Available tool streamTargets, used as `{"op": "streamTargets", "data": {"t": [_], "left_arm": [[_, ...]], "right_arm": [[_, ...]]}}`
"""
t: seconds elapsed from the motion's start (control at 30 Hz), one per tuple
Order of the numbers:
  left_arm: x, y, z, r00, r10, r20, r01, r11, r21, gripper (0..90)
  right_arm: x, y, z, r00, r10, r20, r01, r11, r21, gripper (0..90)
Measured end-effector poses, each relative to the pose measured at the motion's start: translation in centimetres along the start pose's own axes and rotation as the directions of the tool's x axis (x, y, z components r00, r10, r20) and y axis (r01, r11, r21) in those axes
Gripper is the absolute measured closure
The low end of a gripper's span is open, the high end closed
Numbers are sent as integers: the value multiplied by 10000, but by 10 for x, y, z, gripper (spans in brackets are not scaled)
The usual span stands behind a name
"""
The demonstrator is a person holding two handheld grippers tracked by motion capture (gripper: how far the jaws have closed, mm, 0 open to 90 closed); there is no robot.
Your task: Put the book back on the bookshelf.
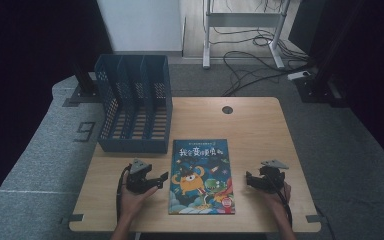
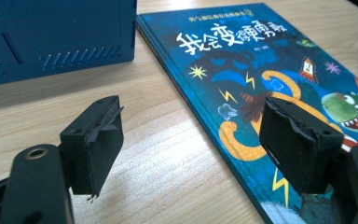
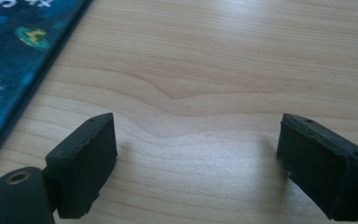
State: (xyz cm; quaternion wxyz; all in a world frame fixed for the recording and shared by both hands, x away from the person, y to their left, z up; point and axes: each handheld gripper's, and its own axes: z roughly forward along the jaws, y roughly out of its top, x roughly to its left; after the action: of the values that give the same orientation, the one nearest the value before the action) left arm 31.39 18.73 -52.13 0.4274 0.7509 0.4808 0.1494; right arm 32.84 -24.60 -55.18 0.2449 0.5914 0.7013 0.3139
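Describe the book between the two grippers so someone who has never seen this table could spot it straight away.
Start at the light wooden table: at its back left stands a dark blue slotted plastic file rack. Just right of the rack's front corner, the flat blue hardcover picture book lies face up near the table's front edge. It is the one brightly printed thing there, with white title characters, an orange cartoon monster and a green one.

Blue picture book (image 1: 201, 176) with orange monster cover, lay closed and flat, face up, near the table's (image 1: 260, 130) front edge, about midway across
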Motion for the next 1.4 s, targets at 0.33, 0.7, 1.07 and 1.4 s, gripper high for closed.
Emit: {"op": "streamTargets", "data": {"t": [0.33,0.7,1.07,1.4], "left_arm": [[-10,0,10,9998,165,-100,-161,9993,335,218],[-17,-2,16,9996,280,51,-282,9983,506,215],[-31,-4,25,9987,417,305,-439,9963,745,210],[-37,-7,32,9975,595,392,-632,9927,1031,206]], "right_arm": [[27,15,-10,9960,-429,-784,384,9975,-591,125],[62,24,0,9845,-540,-1670,443,9971,-614,127],[76,15,6,9751,-636,-2123,568,9977,-380,128],[85,11,12,9703,-738,-2305,729,9973,-125,128]]}}
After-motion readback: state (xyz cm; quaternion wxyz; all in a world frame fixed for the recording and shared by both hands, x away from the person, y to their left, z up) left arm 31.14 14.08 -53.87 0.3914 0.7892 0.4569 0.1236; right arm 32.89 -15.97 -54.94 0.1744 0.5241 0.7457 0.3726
